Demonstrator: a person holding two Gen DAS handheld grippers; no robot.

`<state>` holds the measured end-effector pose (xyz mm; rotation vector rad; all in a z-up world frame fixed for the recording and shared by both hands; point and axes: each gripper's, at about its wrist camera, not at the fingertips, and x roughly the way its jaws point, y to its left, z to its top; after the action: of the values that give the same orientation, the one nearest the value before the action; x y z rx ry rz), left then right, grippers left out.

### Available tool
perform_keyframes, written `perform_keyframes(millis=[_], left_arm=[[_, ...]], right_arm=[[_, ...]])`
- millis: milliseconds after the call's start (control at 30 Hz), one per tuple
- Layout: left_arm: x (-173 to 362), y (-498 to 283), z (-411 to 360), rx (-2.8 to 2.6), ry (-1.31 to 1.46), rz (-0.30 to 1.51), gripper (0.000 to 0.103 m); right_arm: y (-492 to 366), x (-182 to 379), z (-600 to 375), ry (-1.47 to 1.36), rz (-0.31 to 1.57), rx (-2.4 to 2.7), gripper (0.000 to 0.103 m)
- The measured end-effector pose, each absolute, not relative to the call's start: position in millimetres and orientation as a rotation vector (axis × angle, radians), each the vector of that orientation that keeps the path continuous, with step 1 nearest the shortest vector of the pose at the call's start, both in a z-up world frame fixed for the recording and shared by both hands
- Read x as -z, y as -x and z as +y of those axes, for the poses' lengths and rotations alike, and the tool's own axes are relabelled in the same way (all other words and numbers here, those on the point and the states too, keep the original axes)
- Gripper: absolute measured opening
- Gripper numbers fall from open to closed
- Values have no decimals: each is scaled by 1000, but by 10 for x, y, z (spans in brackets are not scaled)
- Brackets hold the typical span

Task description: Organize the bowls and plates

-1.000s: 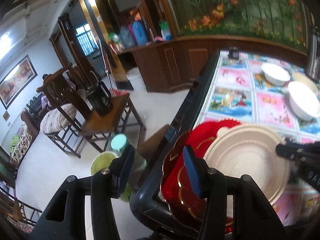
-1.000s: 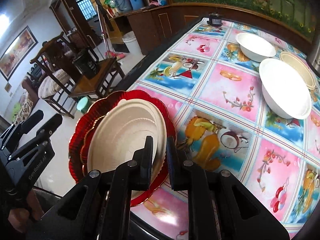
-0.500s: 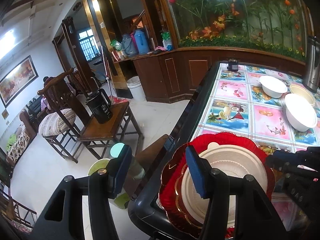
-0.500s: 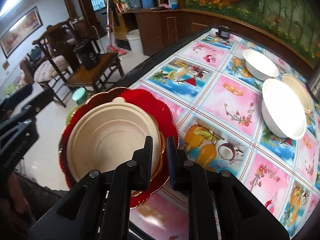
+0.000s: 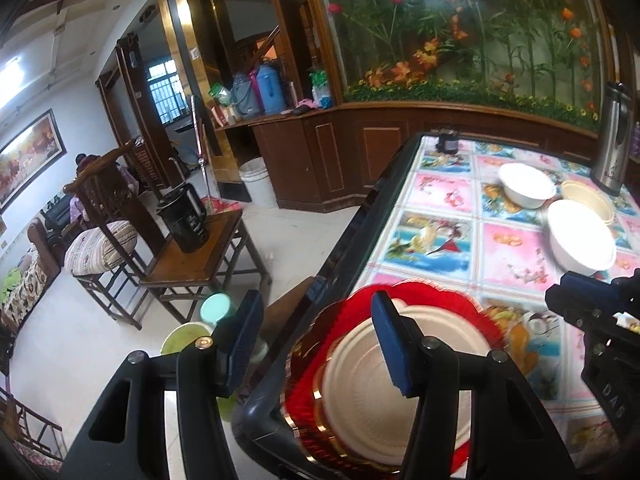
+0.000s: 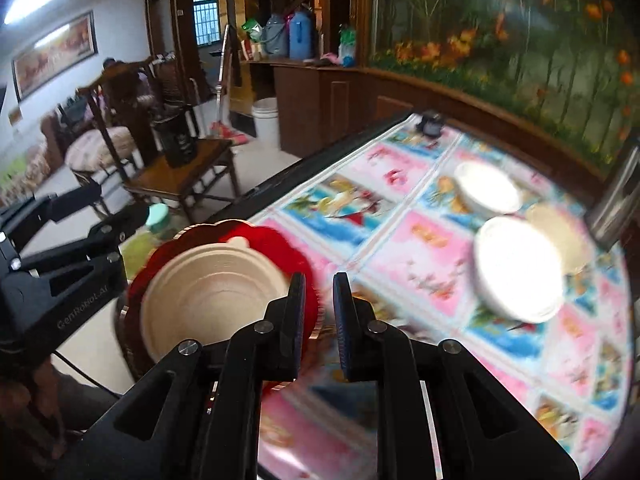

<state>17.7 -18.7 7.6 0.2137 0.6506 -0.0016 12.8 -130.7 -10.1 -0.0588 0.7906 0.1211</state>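
Note:
A beige plate (image 6: 208, 292) lies on a red scalloped plate (image 6: 272, 248) with gold trim, at the near left corner of the table. My right gripper (image 6: 320, 312) is shut on the right rim of the red plate and holds the stack tilted, just above the tablecloth. In the left wrist view the same red plate (image 5: 440, 300) and beige plate (image 5: 352, 380) sit under my left gripper (image 5: 316, 340). It is open and holds nothing, and its right finger hovers over the stack. The right gripper (image 5: 592, 308) shows at that view's right edge.
Two white bowls (image 5: 526, 184) (image 5: 580, 240) and a beige bowl (image 5: 586, 200) stand at the table's far right beside a steel thermos (image 5: 612, 140). A small dark jar (image 5: 447, 142) is at the far edge. Left of the table (image 5: 360, 220) are wooden chairs and a black kettle (image 5: 184, 220).
The right gripper has risen and rolled with the plate stack in its grip, and its view has blurred. The left gripper has stayed open and almost in place.

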Motion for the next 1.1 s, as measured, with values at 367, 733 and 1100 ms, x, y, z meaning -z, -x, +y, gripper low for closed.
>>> perform_keyframes(millis=[367,733,1100], left_arm=[[-346,-58,-923,159,-213,595,70],[-102,-9,-2077,447,-187,794,79],[346,-19,-2927,542,-272,913,79]], right_arm=[[82,3,-2275,-121,777,-27,14],[567,93,-3771,-347,743,184,26],[691,433,-4788,-408,794,393,39]])
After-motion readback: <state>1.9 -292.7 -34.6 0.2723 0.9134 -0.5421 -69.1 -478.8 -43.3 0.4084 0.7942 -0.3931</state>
